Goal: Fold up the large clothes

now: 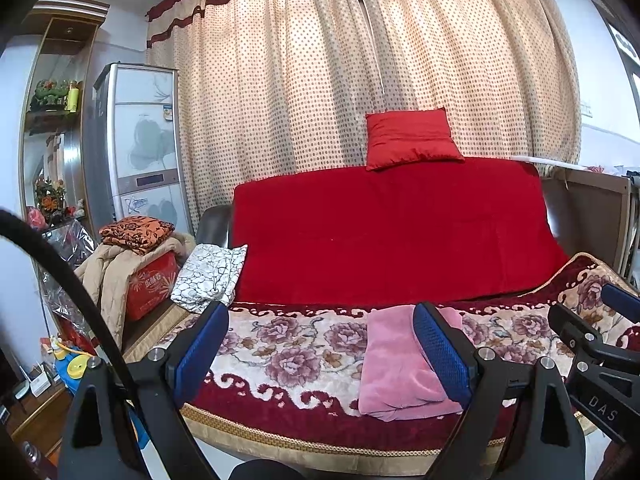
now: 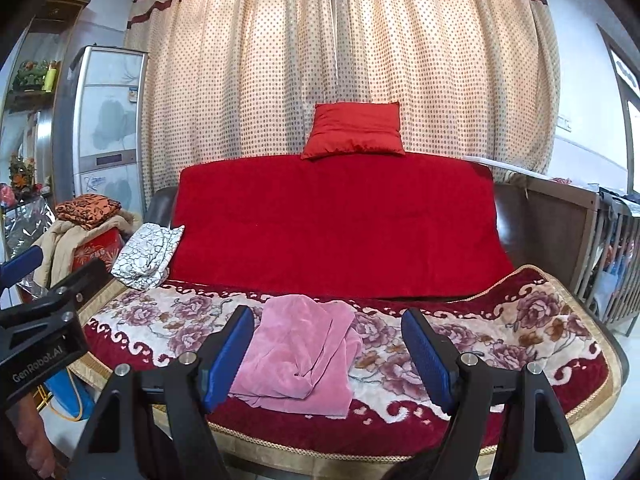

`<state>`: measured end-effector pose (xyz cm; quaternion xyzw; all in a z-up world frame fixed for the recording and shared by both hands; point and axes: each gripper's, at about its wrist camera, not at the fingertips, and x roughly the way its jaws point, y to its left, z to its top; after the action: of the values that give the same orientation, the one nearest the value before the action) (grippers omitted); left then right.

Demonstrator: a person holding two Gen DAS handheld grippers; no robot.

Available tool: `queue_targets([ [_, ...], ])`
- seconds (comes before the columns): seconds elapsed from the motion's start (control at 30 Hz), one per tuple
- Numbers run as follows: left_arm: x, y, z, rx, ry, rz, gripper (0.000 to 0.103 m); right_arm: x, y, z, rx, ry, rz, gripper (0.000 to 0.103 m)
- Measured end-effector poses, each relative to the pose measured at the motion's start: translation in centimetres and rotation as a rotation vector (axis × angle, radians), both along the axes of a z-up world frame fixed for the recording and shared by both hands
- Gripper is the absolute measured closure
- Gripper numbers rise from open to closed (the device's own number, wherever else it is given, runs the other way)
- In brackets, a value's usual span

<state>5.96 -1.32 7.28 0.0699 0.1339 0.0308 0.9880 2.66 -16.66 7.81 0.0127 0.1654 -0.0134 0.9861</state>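
Observation:
A pink velvety garment [image 2: 304, 352] lies loosely bundled on the sofa seat's floral blanket [image 2: 500, 332], near the front edge. My right gripper [image 2: 328, 356] hovers in front of the sofa, open, its blue pads [image 2: 428, 356] wide apart and holding nothing. The garment shows behind its left finger. In the left wrist view the same garment [image 1: 400, 364] sits behind the right-hand finger of my left gripper [image 1: 320, 344]. That gripper is also open and empty, short of the seat. Neither gripper touches the cloth.
A red throw [image 2: 340, 224] covers the sofa back, with a red cushion [image 2: 356, 130] on top. A black-and-white cloth [image 2: 148, 254] lies at the left arm. A pile of clothes on a red box [image 1: 148, 276] stands left. A wooden railing [image 2: 616, 264] is at the right.

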Motion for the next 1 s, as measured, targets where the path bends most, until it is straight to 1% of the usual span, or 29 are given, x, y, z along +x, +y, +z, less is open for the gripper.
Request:
queue_targets([
  [0.53,-1.2,0.7,0.6,-0.007,-0.036,0.025,0.009,-1.1,0.7,0.7,-0.018,-0.025,-0.003,0.023],
  [0.57,-1.2,0.7,0.6,-0.008,-0.036,0.026,0.007,-1.1,0.7,0.7,-0.018,-0.028,-0.005,0.023],
  [0.6,-1.2,0.7,0.6,-0.009,-0.037,0.026,0.001,-1.2,0.6,0.7,-0.019,-0.03,-0.005,0.023],
  [0.73,-1.5,0.8,0.7,-0.008,-0.055,0.035,0.001,-1.4,0.6,0.8,-0.022,-0.036,-0.009,0.023],
  [1.0,-1.5,0.7,0.7,-0.007,-0.047,0.024,0.001,-1.5,0.5,0.9,-0.018,-0.039,-0.013,0.023],
])
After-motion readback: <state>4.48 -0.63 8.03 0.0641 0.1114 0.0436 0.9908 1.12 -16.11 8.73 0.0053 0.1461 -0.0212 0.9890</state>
